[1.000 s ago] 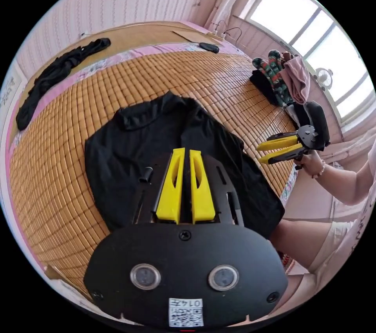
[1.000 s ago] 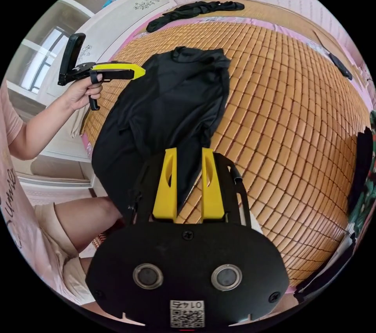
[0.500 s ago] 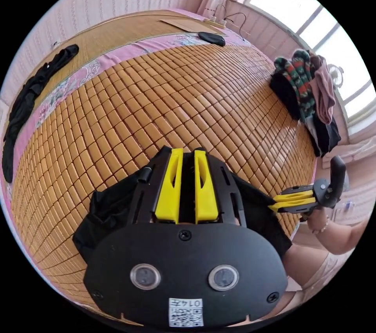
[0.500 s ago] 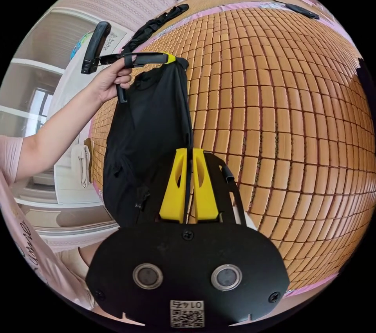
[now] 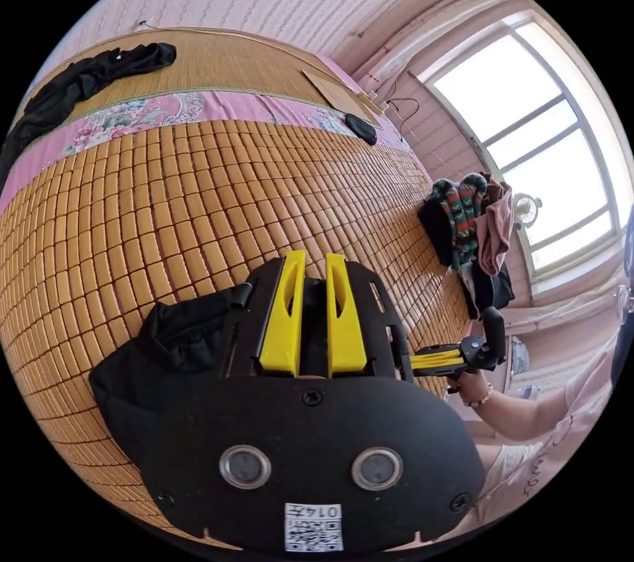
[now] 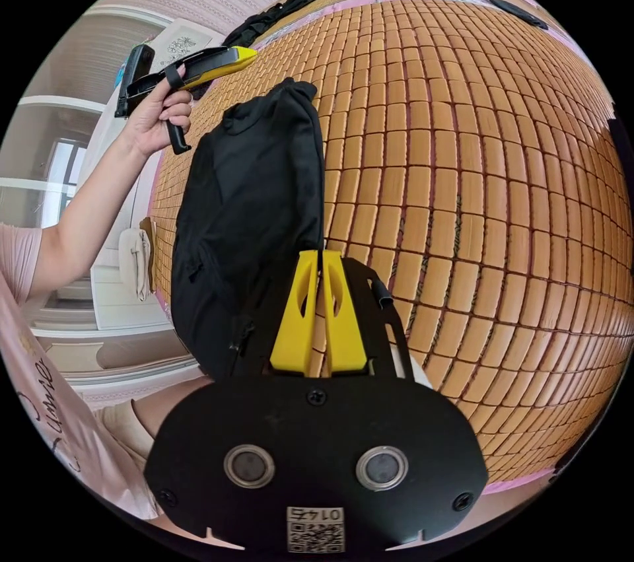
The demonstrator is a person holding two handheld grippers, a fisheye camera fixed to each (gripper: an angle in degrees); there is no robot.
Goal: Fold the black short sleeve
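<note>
Pink striped walls close in a bed covered by a woven bamboo tile mat (image 5: 198,192), with a bright window (image 5: 528,126) at about 2 o'clock in the left gripper view. The black short sleeve shirt (image 5: 172,351) lies bunched and partly folded on the mat near the bed's near edge; in that view it sits at 8 o'clock, partly hidden under the left yellow tongs (image 5: 316,256). Those tongs stand with a narrow gap between them and hold nothing.

In the right gripper view the shirt (image 6: 251,205) runs as a long dark heap from the middle toward 7 o'clock. The left tongs (image 6: 244,53) hang at 11 o'clock, in a hand (image 6: 155,119), clear of the cloth and just beyond its far end. The right yellow tongs (image 6: 320,253) are pressed together at the tips, right at the shirt's edge; I cannot tell whether any cloth is caught between them.

From the left gripper view the right tongs (image 5: 416,360) show at 4 o'clock, closed, held in the other hand (image 5: 470,387).

A second black garment (image 5: 99,73) is draped at the head of the bed, at 11 o'clock. A pile of mixed clothes (image 5: 469,225) sits at the mat's side near the window, at 3 o'clock. A small dark flat object (image 5: 361,128) lies near the bed's far corner.
</note>
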